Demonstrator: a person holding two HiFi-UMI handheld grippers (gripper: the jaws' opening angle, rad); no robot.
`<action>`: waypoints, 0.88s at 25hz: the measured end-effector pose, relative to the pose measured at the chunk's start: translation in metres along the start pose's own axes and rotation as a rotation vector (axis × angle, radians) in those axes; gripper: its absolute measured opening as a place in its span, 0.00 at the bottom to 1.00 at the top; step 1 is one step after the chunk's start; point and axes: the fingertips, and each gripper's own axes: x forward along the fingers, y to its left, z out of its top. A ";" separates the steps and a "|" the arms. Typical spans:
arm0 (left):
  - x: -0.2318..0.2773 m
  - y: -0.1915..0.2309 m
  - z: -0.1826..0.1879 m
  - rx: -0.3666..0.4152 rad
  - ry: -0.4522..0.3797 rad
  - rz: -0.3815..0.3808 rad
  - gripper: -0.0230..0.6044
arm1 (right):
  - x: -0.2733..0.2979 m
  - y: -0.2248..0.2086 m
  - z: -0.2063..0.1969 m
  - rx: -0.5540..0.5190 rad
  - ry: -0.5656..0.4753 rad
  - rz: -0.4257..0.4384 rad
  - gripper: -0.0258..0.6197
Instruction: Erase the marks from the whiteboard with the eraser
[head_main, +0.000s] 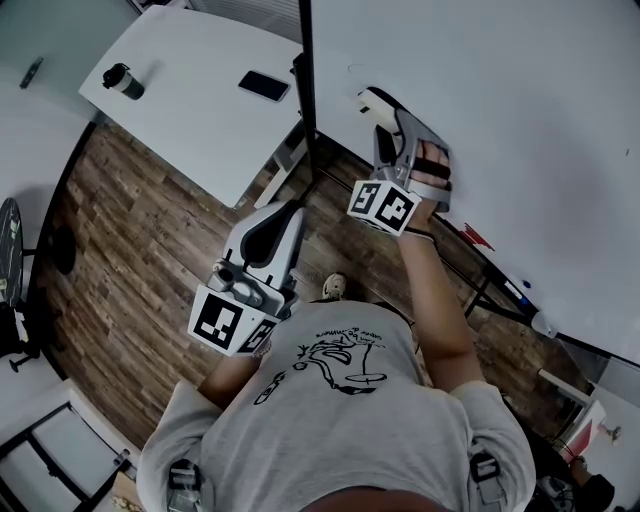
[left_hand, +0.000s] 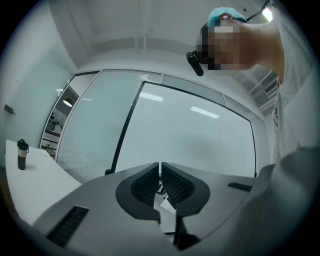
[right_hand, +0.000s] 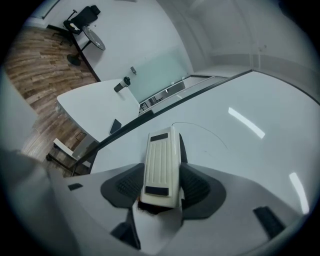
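The whiteboard (head_main: 500, 120) fills the upper right of the head view. My right gripper (head_main: 385, 125) is shut on a white eraser (head_main: 372, 102), whose far end is up at the board near its left edge. In the right gripper view the ribbed eraser (right_hand: 161, 160) sits upright between the jaws of the right gripper (right_hand: 162, 182). A thin curved pen line (right_hand: 205, 129) runs on the whiteboard (right_hand: 250, 115) just beyond it. My left gripper (head_main: 280, 220) hangs low beside my body, away from the board. In its own view the left gripper (left_hand: 160, 172) is shut with nothing in it.
A white table (head_main: 200, 110) stands left of the board and carries a bottle (head_main: 122, 80) and a phone (head_main: 264, 86). The board's black post (head_main: 306, 70) runs beside the table. Markers (head_main: 520, 290) lie on the ledge under the board. Below is wood floor (head_main: 130, 250).
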 end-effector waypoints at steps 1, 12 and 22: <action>-0.001 0.000 0.001 0.000 -0.002 0.002 0.09 | -0.002 0.000 0.001 0.017 -0.002 0.020 0.40; -0.004 -0.009 0.004 0.000 -0.023 -0.021 0.09 | -0.062 -0.063 0.015 0.218 -0.107 -0.010 0.41; -0.009 -0.012 0.006 -0.001 -0.028 -0.023 0.09 | -0.110 -0.176 0.010 0.324 -0.167 -0.237 0.41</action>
